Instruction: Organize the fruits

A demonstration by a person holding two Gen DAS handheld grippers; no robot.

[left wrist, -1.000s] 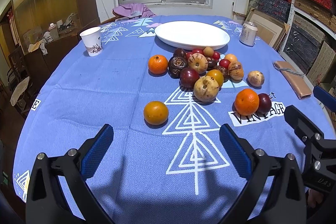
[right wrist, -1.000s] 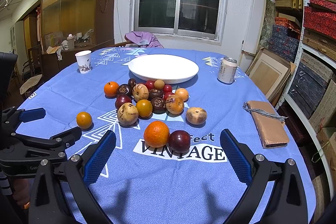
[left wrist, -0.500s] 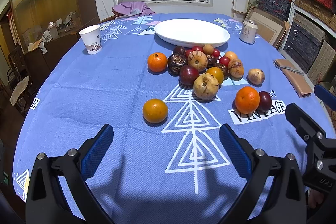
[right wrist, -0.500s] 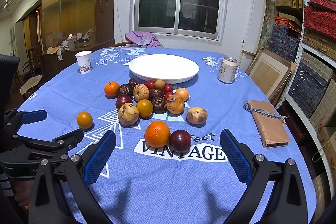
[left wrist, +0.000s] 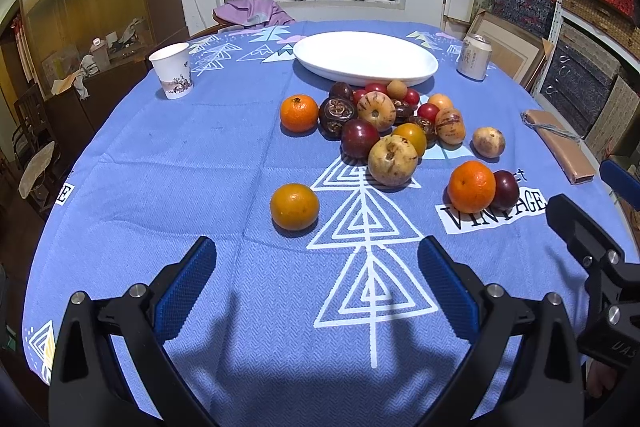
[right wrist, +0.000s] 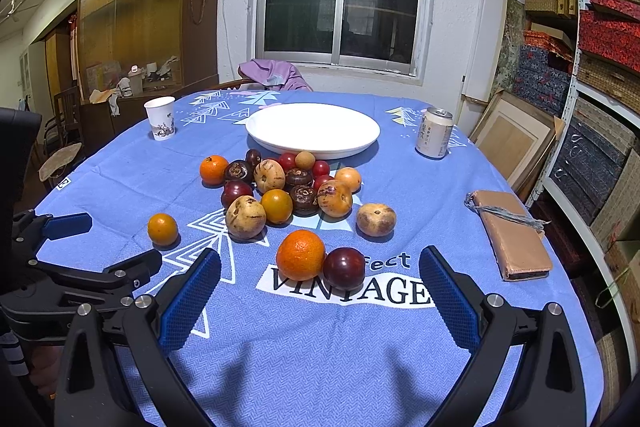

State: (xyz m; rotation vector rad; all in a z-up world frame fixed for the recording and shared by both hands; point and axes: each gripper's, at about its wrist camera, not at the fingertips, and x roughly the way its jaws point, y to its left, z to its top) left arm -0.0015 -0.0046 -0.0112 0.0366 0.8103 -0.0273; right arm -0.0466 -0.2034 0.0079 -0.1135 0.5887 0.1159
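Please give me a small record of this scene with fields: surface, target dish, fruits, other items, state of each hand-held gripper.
surface: round table, blue tablecloth
target dish: white plate, nothing on it
fruits: loose pile in front of the plate; lone orange apart; orange touching dark plum
other items: paper cup, drink can, brown pouch
left hand-held gripper: open, holding nothing
right hand-held gripper: open, holding nothing

Just ahead of your right hand-held gripper (right wrist: 320, 285), the blue tablecloth (right wrist: 400, 187) reads "VINTAGE" in dark capitals on a white band (right wrist: 348, 291); above it, "fect" ends a word half hidden by fruit. The can (right wrist: 434, 133) far ahead to the right carries print too small to read.
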